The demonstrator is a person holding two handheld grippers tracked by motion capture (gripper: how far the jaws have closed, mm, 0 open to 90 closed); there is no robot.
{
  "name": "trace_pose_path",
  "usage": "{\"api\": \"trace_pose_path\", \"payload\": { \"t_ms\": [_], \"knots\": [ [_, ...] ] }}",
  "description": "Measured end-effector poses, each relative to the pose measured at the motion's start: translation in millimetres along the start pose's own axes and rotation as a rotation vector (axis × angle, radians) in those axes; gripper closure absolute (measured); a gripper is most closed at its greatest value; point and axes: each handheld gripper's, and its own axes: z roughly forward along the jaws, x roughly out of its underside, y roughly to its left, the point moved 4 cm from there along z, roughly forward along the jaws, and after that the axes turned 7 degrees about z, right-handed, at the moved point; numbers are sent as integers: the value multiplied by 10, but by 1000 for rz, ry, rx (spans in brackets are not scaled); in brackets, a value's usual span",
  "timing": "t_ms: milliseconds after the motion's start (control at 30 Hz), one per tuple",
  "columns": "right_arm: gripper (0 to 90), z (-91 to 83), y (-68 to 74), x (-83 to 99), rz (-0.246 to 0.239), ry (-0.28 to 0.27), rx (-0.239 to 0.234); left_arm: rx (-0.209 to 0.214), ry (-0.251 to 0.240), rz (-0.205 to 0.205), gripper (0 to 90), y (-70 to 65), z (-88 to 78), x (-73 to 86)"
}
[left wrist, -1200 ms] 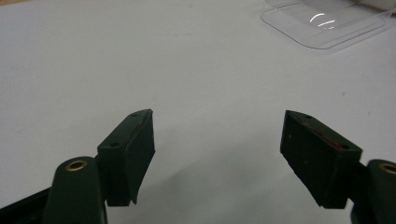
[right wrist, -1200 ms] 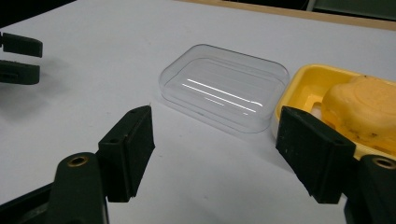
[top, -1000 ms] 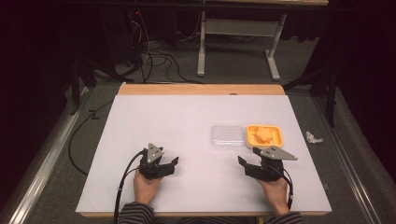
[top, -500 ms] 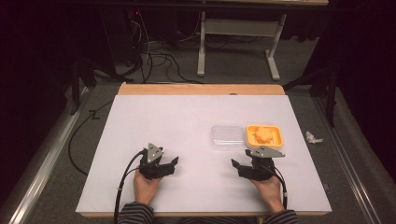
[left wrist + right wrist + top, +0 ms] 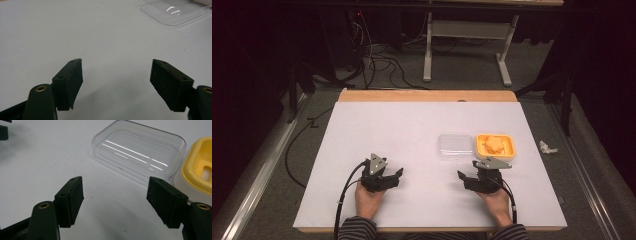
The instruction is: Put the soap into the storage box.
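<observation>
Both claws, left point(image 5: 394, 176) and right point(image 5: 465, 178), spread wide; clear lid point(image 5: 138, 152) near the right, seemingly untouched.

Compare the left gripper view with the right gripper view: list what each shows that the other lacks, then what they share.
Left gripper view alone: the left claw, jaws apart over bare white table, nothing between them.

Right gripper view alone: the right claw, jaws apart and empty, the yellow container at the right edge beside the lid, and a dark bit of the other claw at top left.

Both: the white table and the clear plastic lid, small and far in the left gripper view, close in the right.
</observation>
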Motion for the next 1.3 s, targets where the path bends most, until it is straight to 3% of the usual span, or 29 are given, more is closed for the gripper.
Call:
{"api": "trace_pose_path", "payload": {
  "t_ms": [100,367,1300],
  "knots": [
    [308,32,29,18,-36,17,20,-1,-1,-6,269,1,2,-3],
    [310,95,59,46,-60,37,19,-3,0,-3,269,4,5,-2],
    [317,101,45,77,-31,15,15,-5,-2,8,270,0,-2,4]
  ]
}}
